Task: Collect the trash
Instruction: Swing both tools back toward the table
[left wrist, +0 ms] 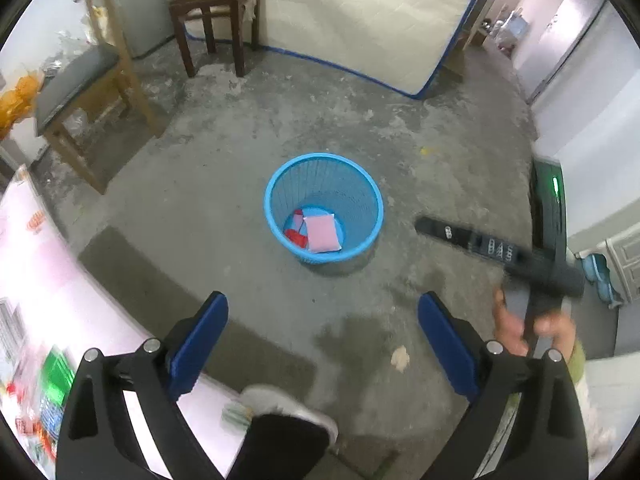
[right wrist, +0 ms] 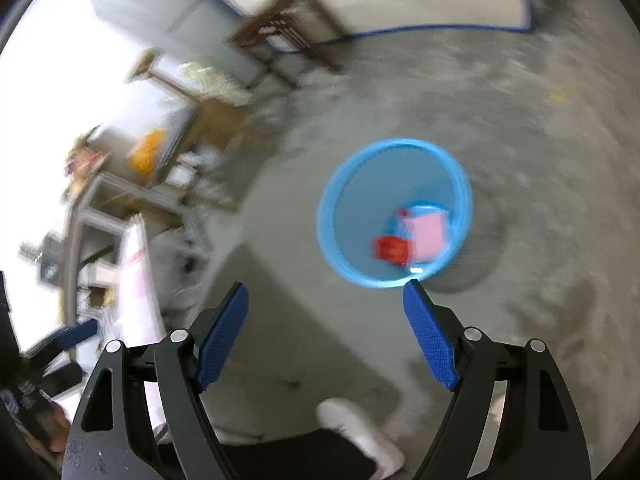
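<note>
A blue plastic waste basket [left wrist: 276,184] stands on the concrete floor; it also shows in the right wrist view [right wrist: 332,184]. Inside lie a pink packet [left wrist: 322,234] [right wrist: 426,236] and red wrappers [left wrist: 296,236] [right wrist: 390,250]. My left gripper [left wrist: 323,312] is open and empty, held above the floor in front of the basket. My right gripper [right wrist: 326,292] is open and empty, just short of the basket's near rim. The right gripper's body [left wrist: 500,248] shows blurred at the right of the left wrist view.
A table with a pink cloth [left wrist: 44,280] and packets on it is at the left. A dark wooden stool [left wrist: 216,20], a chair [left wrist: 80,88] and a leaning mattress [left wrist: 360,12] stand behind the basket. The person's white shoe [left wrist: 288,408] is near the bottom.
</note>
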`<state>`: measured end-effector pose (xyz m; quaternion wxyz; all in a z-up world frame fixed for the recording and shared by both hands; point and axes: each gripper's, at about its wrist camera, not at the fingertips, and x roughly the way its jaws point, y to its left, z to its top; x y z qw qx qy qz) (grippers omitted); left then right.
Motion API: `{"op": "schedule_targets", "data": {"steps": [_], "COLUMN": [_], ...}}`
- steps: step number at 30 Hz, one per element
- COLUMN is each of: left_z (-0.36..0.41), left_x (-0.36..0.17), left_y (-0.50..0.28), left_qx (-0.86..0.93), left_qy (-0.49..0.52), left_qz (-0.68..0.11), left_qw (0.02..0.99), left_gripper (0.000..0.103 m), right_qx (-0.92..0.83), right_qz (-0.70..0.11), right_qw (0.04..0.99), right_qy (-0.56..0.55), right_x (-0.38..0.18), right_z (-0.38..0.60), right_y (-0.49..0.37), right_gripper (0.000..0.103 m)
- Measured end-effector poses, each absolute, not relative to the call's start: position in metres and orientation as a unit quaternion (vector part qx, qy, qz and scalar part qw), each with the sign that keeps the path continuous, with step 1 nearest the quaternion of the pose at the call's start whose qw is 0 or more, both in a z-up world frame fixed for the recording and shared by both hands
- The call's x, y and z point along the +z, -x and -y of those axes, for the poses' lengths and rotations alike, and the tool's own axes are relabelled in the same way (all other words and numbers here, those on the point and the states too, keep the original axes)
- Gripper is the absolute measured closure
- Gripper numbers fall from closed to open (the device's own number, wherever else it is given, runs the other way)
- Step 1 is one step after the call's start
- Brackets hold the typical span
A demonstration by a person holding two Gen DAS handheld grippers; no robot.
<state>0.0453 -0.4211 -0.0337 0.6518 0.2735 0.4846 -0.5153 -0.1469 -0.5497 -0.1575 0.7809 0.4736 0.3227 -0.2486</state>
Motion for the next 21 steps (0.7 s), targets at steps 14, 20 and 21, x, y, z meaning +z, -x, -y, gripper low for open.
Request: {"op": "schedule_targets", "data": {"steps": [14, 20, 21], "left_z": [0.084, -0.036, -0.058], "left_x": [0.041, 0.031, 0.029], "left_y": [-0.084, -0.116, -0.120], "left_qx": [-0.421, -0.322, -0.309], "left_qy": [-0.045, 0.067, 0.094], "left_qz": [-0.370, -0.382, -0.376], "left_qw": [0.827, 0.864, 0.869], "left_gripper": [0.005, 0.005, 0.005], "right_qx": [0.057, 0.098, 0.099], "right_qz": [-0.345, -0.419, -0.428], "right_qw": [0.788, 0.767, 0.765], "right_qy": [-0.507, -0.476, -0.472], "right_x": [-0.098, -0.108, -0.110], "right_z": [0.414, 0.355, 0.350], "right_y": [-0.009, -0.088, -0.096], "right_gripper": [0.032, 0.039, 0.040]}}
